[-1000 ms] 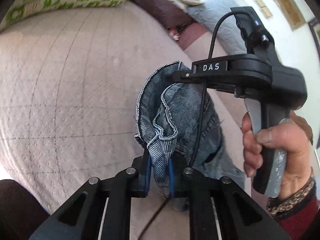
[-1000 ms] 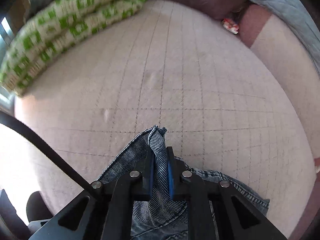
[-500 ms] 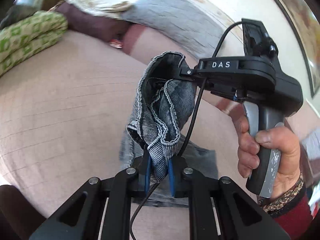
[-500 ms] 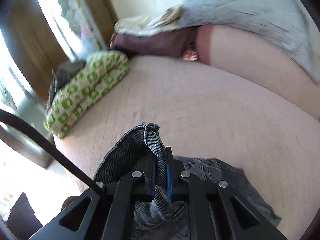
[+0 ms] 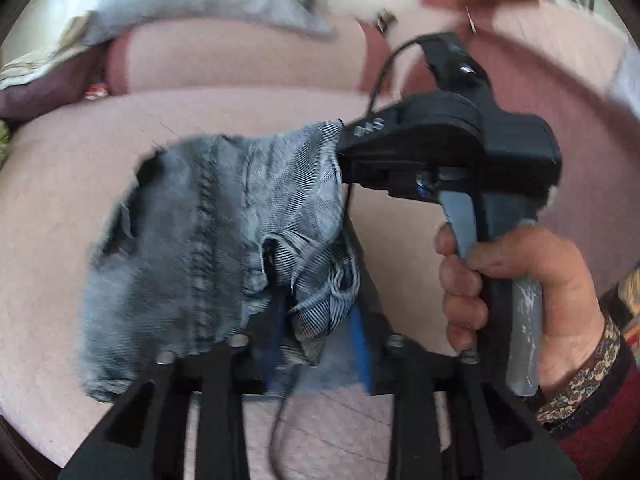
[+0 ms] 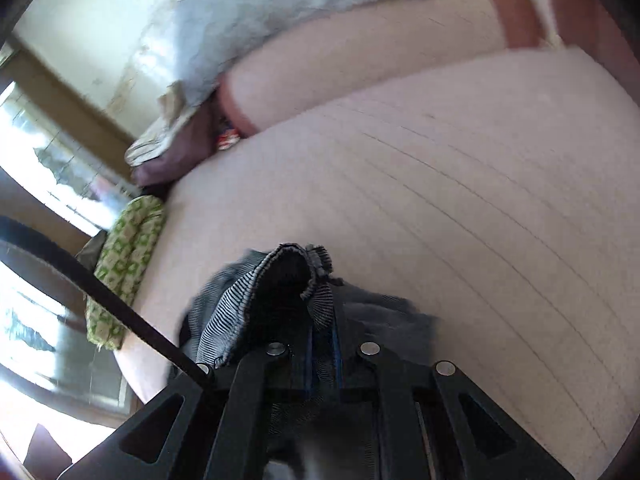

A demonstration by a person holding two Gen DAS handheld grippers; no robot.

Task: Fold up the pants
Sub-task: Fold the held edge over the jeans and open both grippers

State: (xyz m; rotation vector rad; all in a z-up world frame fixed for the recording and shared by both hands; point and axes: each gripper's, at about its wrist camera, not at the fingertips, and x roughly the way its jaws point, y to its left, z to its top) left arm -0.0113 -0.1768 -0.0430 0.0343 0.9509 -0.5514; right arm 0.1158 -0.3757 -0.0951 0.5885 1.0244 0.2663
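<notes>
Grey-blue denim pants (image 5: 216, 232) hang lifted above the pink quilted bed (image 5: 52, 200). In the left wrist view my left gripper (image 5: 316, 340) has its blue-padded jaws spread apart, with a loose fold of denim lying between them. My right gripper (image 5: 344, 148), held by a hand (image 5: 520, 288), pinches the upper right corner of the pants. In the right wrist view my right gripper (image 6: 322, 340) is shut on a bunched denim edge (image 6: 296, 276), and the rest of the pants hangs below.
A grey blanket (image 5: 200, 0) and a pink bolster (image 5: 240, 60) lie along the bed's far side. A green patterned cushion (image 6: 128, 264) sits at the bed's left end by a bright window (image 6: 36, 168). A maroon pillow (image 6: 176, 152) lies at the corner.
My left gripper's jaws have opened from pinching the denim. The pants have spread out wider between the grippers. Both cameras have tilted up toward the bed's far side.
</notes>
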